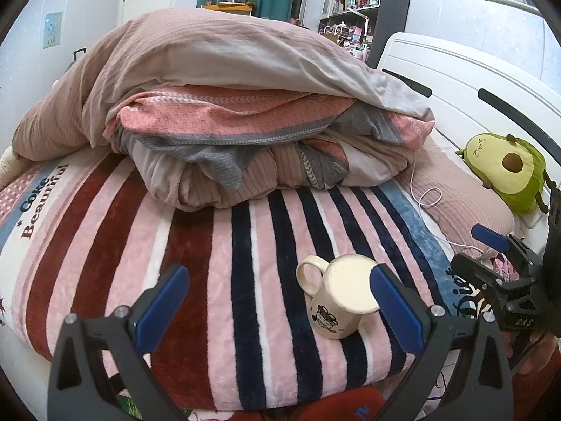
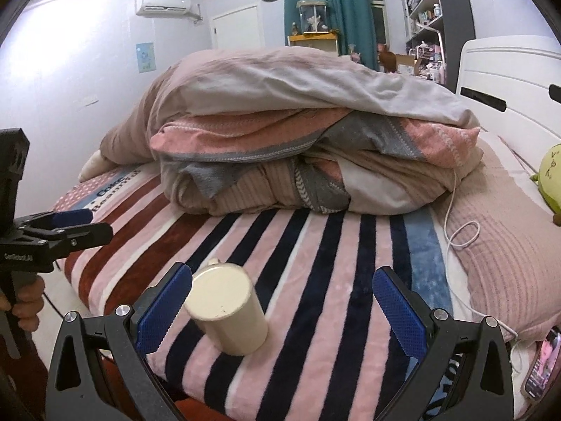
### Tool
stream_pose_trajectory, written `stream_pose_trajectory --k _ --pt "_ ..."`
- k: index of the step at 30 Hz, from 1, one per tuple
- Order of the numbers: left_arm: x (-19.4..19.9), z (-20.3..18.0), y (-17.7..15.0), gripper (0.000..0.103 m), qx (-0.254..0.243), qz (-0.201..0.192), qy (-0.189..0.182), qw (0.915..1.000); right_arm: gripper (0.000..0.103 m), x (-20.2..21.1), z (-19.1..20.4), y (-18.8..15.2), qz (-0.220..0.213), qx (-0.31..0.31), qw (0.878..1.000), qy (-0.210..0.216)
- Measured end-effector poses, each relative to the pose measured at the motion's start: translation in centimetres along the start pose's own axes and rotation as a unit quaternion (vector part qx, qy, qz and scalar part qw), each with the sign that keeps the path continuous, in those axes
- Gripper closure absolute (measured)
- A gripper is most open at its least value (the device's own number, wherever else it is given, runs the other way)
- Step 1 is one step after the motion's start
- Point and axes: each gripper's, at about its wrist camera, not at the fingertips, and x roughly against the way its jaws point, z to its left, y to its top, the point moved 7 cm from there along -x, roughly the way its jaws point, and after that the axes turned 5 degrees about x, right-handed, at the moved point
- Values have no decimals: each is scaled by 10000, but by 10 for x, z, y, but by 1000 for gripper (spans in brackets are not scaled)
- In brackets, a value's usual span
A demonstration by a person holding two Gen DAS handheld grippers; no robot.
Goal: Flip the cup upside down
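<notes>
A cream mug point(image 1: 336, 301) with a cartoon print stands on the striped blanket point(image 1: 217, 280), flat base up, handle to the far left. In the left wrist view it sits just inside my left gripper's point(image 1: 280, 301) right finger point(image 1: 396, 308); the jaws are wide open and empty. In the right wrist view the mug point(image 2: 228, 312) stands beside my right gripper's point(image 2: 284, 301) left finger point(image 2: 164, 305), jaws also wide open and empty. Each gripper shows in the other's view: the right one point(image 1: 491, 256) at the right edge, the left one point(image 2: 63, 228) at the left edge.
A big heap of folded quilts point(image 1: 238, 112) fills the bed behind the mug. A pink pillow point(image 2: 501, 238) with a white cable point(image 2: 455, 235), an avocado plush point(image 1: 505, 172) and a phone point(image 2: 541, 365) lie to the right. The bed edge runs close below the grippers.
</notes>
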Motion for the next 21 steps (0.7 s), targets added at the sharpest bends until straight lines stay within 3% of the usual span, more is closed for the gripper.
stream_pose_trajectory --k 21 --pt "1 0 -1 1 7 14 16 10000 0 -2 1 -3 130 -25 9999 29"
